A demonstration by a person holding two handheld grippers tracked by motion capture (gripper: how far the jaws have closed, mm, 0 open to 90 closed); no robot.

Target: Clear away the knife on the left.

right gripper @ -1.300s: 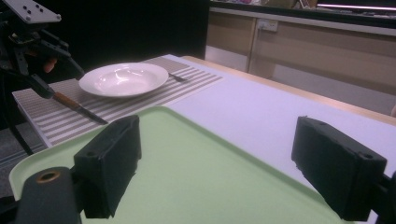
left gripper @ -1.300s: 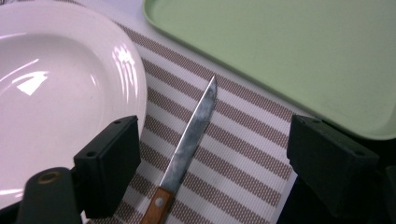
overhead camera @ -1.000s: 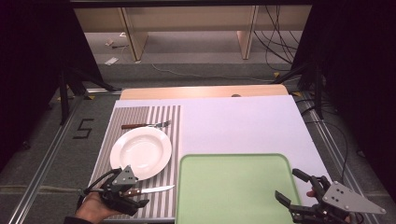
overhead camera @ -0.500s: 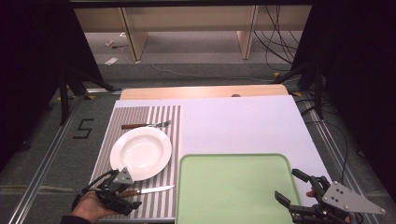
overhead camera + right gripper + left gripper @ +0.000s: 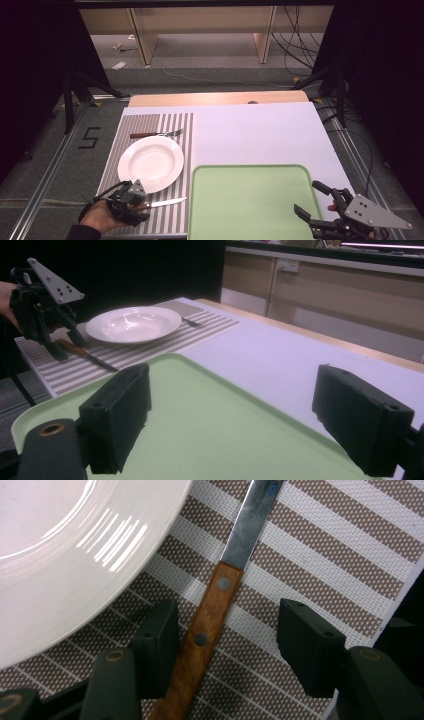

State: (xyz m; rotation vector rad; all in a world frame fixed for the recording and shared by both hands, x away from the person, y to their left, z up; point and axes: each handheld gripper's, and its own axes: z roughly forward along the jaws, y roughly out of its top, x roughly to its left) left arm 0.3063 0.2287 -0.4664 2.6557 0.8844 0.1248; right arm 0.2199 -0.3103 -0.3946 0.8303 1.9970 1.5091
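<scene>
We see the left tongs [image 5: 222,645] lowered over a striped placemat [image 5: 180,140], jaws apart on either side of a knife's [image 5: 210,620] wooden handle; one jaw may be touching it, though we cannot tell. The blade runs away beyond the jaws. A white plate [image 5: 151,163] lies just beside these tongs, with a fork [image 5: 156,133] beyond it. The right tongs [image 5: 240,422] hover with jaws wide apart and nothing between them, over the near right corner of a green tray [image 5: 250,200].
</scene>
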